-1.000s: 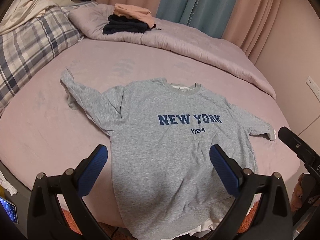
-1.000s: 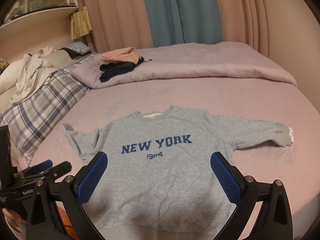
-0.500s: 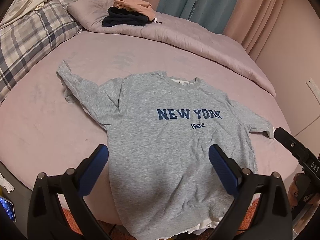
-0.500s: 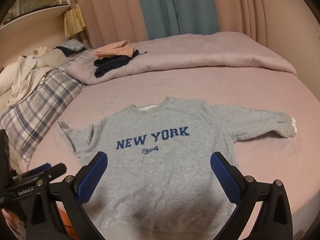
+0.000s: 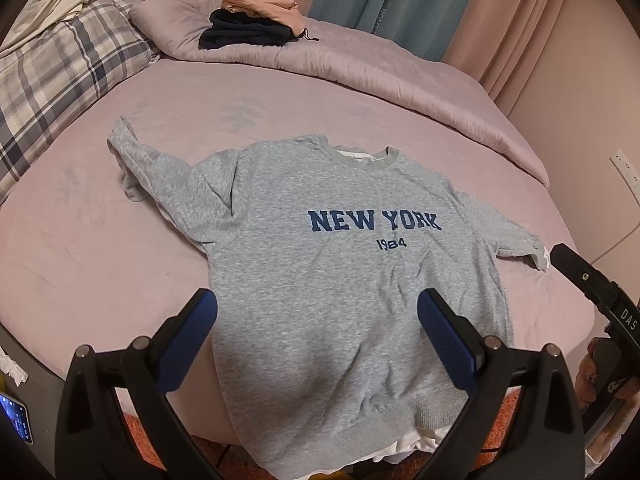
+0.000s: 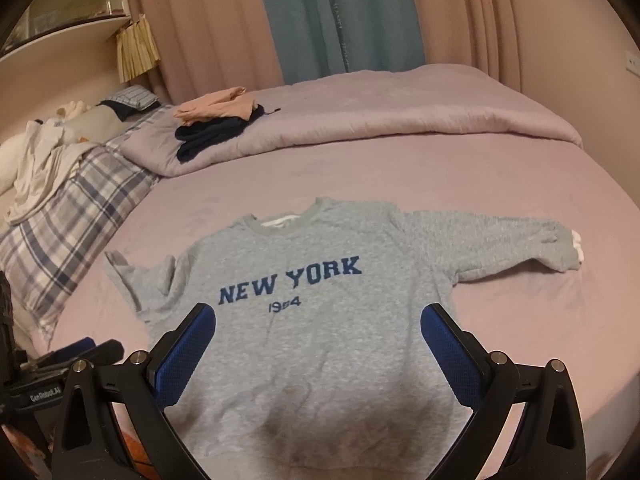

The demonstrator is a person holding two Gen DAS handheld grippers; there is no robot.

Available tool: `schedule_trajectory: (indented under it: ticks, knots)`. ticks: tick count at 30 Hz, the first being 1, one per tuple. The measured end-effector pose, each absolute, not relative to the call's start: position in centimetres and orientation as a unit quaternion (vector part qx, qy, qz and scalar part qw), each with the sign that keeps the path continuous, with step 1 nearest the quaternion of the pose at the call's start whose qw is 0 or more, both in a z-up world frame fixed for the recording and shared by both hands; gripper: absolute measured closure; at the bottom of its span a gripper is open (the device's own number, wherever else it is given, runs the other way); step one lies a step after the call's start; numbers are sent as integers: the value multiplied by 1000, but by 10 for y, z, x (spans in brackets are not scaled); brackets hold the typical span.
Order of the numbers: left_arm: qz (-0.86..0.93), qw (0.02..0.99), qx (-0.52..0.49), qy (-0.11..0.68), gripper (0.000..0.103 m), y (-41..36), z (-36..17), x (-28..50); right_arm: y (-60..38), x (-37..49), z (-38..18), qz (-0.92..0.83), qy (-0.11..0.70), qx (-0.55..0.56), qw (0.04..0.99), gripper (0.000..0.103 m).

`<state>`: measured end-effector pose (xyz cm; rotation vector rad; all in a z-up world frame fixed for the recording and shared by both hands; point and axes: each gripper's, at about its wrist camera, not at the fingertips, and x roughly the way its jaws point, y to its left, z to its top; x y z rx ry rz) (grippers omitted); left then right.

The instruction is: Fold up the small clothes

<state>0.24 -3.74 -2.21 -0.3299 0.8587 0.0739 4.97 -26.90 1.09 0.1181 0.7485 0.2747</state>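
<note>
A grey sweatshirt [image 5: 320,280] is laid face up on a bed [image 5: 80,280] covered with a pale mauve sheet, and every position below is given from that sweatshirt. "NEW YORK" and "1984" are printed on its chest in dark blue. Its hem hangs over the bed's near edge, where a strip of white cloth is seen beneath it. One sleeve is stretched out to the sweatshirt's side with a white cuff showing at its end [image 6: 576,246]; the other sleeve [image 5: 136,168] is bent and rumpled, its cuff turned up.

The left claw [image 5: 318,334] is held above the sweatshirt's lower half, jaws spread wide, nothing gripped between its blue pads [image 5: 188,340]. The right claw [image 6: 318,342] is likewise held over the lower half, jaws wide apart and empty. No contact with the cloth is seen at either claw.

Beyond the sweatshirt's collar, a mauve duvet [image 6: 400,120] is bunched along the far side of the bed. On it, a peach garment [image 6: 216,108] is stacked on top of a dark navy one [image 6: 208,136]. To the sweatshirt's side, past the rumpled sleeve, a blue and cream checked blanket [image 5: 52,76] is spread, with pale cloth heaped above it. Pink and blue-green curtains [image 6: 340,16] hang behind the bed.
</note>
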Motion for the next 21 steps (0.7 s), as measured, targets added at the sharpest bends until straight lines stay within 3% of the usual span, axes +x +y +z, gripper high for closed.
schedule_trajectory:
  ticks: [21]
  knots:
    - [23,891,-163,423,4,-40,-25,11,-289,53,6,113,369,82,919,1]
